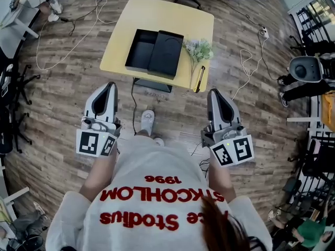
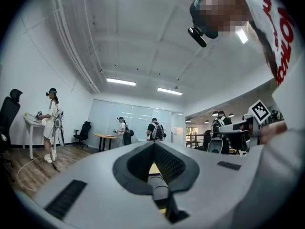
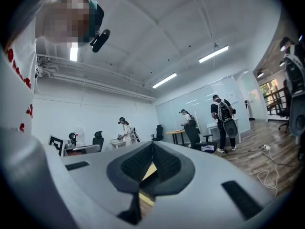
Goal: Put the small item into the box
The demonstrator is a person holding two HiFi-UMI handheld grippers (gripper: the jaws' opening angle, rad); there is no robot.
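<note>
Under your feet, a brown wood-plank floor (image 1: 63,103) runs the whole room, with a loose white cable (image 1: 68,41) trailing over it to your left. Ahead of you stands a pale yellow square table (image 1: 157,14), well apart from both of your tools. Your white sweatshirt with red lettering (image 1: 157,203) fills the bottom of the head view.

On the table lies an open black rectangular box (image 1: 141,50), its flat black lid (image 1: 166,54) touching it on the right side. Nothing shows inside the tray.

Your left gripper (image 1: 109,88) and right gripper (image 1: 213,91), both grey with marker cubes, point level toward the table from either side of your body. Each one's own view shows its jaws clenched tip to tip with nothing between them.

Right of the lid rests a small sprig of pale green artificial flowers (image 1: 198,49). Just beside its stem, at the table's near right edge, lies a slim dark-and-gold item (image 1: 199,79), outside the box; what it is cannot be told.
</note>
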